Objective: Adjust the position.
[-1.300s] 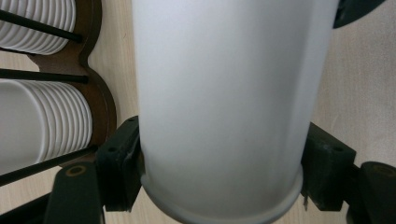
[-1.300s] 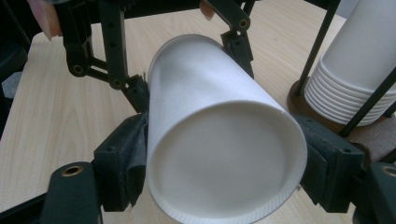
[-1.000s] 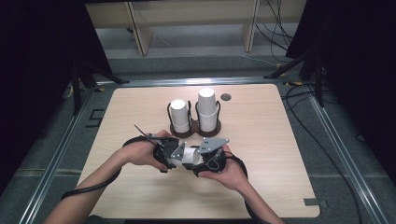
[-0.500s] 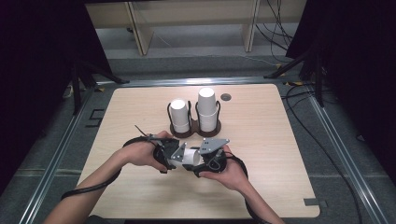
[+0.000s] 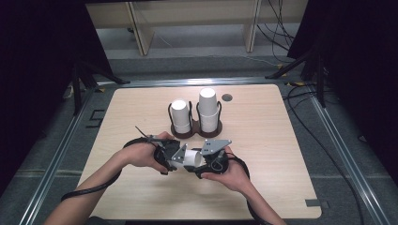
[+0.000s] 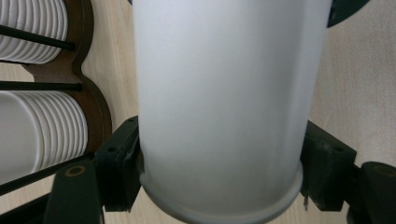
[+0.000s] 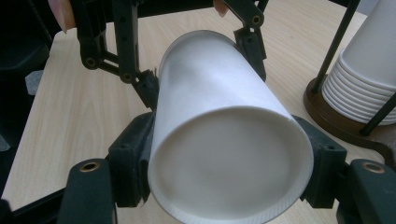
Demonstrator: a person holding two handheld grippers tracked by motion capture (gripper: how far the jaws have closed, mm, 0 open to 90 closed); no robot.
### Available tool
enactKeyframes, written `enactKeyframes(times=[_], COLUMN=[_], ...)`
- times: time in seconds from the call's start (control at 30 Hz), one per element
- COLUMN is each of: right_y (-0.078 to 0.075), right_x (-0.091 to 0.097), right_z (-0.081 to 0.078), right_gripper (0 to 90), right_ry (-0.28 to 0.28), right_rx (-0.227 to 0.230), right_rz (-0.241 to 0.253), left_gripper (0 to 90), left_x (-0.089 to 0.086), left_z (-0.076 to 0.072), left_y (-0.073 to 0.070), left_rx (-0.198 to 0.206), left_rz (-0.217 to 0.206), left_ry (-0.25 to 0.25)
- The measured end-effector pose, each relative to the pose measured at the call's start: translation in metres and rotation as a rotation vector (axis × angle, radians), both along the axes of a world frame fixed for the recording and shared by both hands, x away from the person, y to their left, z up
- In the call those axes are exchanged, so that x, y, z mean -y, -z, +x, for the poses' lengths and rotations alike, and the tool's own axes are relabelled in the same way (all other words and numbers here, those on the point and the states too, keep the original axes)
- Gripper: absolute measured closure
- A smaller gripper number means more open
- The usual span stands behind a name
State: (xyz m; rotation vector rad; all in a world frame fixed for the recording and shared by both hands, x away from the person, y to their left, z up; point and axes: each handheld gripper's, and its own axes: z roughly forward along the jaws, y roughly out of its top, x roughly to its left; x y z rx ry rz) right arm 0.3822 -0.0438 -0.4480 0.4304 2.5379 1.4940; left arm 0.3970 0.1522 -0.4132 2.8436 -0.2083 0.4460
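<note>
A white paper cup [image 5: 191, 158] lies on its side just above the table's front middle, held from both ends. My left gripper [image 5: 180, 158] comes in from the left and is shut on it; its pads [image 6: 119, 168] press the cup's [image 6: 219, 93] sides. My right gripper [image 5: 202, 161] comes in from the right. Its jaws have just been closing with the cup [image 7: 224, 154] between them, and its pads [image 7: 133, 168] now press the cup's closed end. In the right gripper view the left gripper [image 7: 201, 60] clamps the far end.
A dark wooden holder [image 5: 195, 132] with thin black rods stands behind the hands and carries two stacks of white cups [image 5: 180, 115] [image 5: 209, 108]. It lies close to the left gripper [image 6: 93, 116] and to the right gripper's right side [image 7: 336, 116]. The wooden table [image 5: 281, 164] extends around.
Both hands stay where they were with the cup between them. The right gripper looks drawn in slightly tighter on the cup.
</note>
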Motion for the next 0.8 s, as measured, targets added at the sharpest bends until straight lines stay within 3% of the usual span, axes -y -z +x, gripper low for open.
enactKeyframes(times=[0.17,0.3,0.33,0.37,0.6,0.8], right_y=[0.001,0.0017,0.0018,0.0015,0.0004,-0.0011], right_x=[-0.0004,-0.0001,-0.0002,0.0001,0.0002,0.0009], right_z=[0.0006,0.0011,-0.0011,-0.0014,-0.0003,0.0], right_gripper=[32.8,32.7,32.6,32.6,30.0,29.0], right_ry=[-0.002,-0.003,0.011,0.01,0.001,0.005], right_rx=[-0.017,-0.005,-0.039,-0.04,-0.005,-0.016], right_rz=[0.005,0.004,0.005,0.003,0.019,0.029], left_gripper=[26.6,26.5,26.6,26.6,26.5,26.5], left_x=[0.0001,0.0001,0.0002,0.0002,0.001,0.0016], left_z=[0.0008,0.0005,0.0003,0.0002,0.0,0.0007], left_y=[0.0006,0.0013,0.0014,0.0015,-0.0003,0.0002], left_rx=[-0.003,-0.007,-0.006,-0.006,-0.006,-0.006], left_rz=[0.002,0.0,-0.001,-0.001,0.008,0.011], left_ry=[0.0,-0.002,-0.001,-0.002,0.008,0.007])
